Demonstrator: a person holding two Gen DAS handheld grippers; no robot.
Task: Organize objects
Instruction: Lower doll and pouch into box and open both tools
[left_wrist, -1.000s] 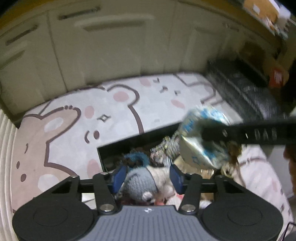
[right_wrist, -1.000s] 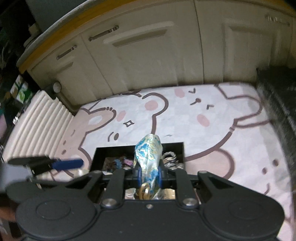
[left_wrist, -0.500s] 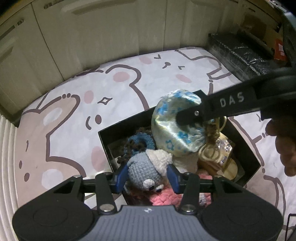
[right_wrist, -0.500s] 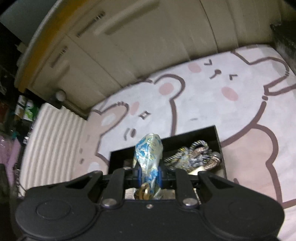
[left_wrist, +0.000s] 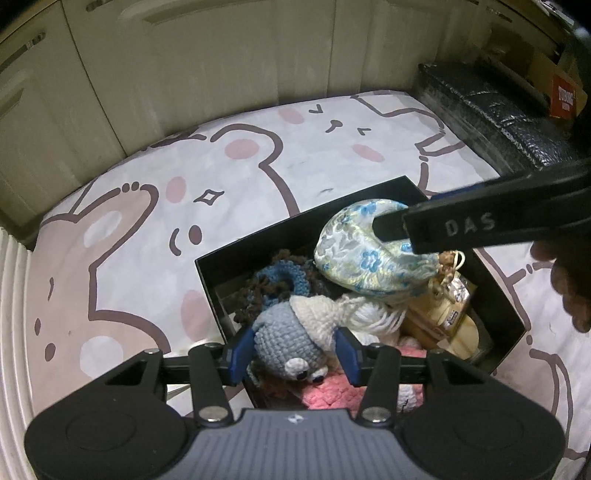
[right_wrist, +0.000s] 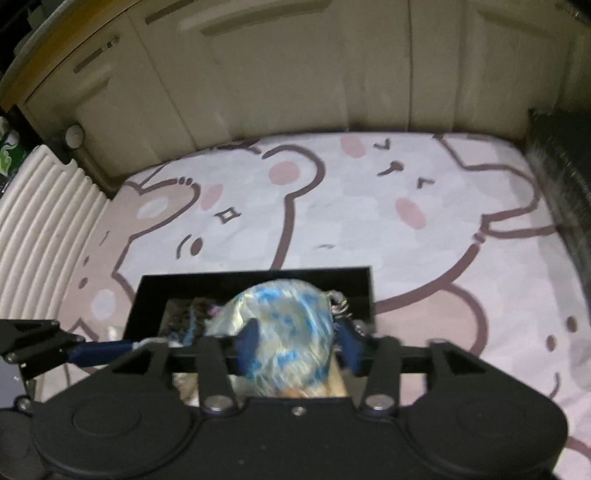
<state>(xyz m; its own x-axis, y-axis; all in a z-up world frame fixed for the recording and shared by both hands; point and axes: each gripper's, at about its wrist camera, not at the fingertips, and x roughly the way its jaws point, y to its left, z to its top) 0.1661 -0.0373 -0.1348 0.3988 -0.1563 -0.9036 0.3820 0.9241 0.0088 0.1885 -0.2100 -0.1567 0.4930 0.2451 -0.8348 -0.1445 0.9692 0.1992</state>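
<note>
A black box (left_wrist: 210, 275) sits on a bear-print mat and holds several soft items. My left gripper (left_wrist: 293, 350) is over the box's near end, its blue pads on either side of a grey crocheted toy (left_wrist: 286, 341) with a white cap. My right gripper (right_wrist: 299, 345) is over the box (right_wrist: 255, 282) with its jaws spread wide around a blue-flowered silk pouch (right_wrist: 280, 332). In the left wrist view the pouch (left_wrist: 365, 258) rests on top of the pile, with one right finger (left_wrist: 458, 225) across it.
The box also holds a blue-brown crocheted ring (left_wrist: 280, 280), a pink knit piece (left_wrist: 332, 395) and a tan item with gold cord (left_wrist: 443, 314). Cream cabinets (left_wrist: 221, 74) stand behind the mat. A black case (left_wrist: 491, 110) lies at the right, a ribbed cushion (right_wrist: 40, 229) at the left.
The right gripper has lowered the pouch into the box and its jaws have spread apart. The left gripper has moved over the box with the grey toy between its pads.
</note>
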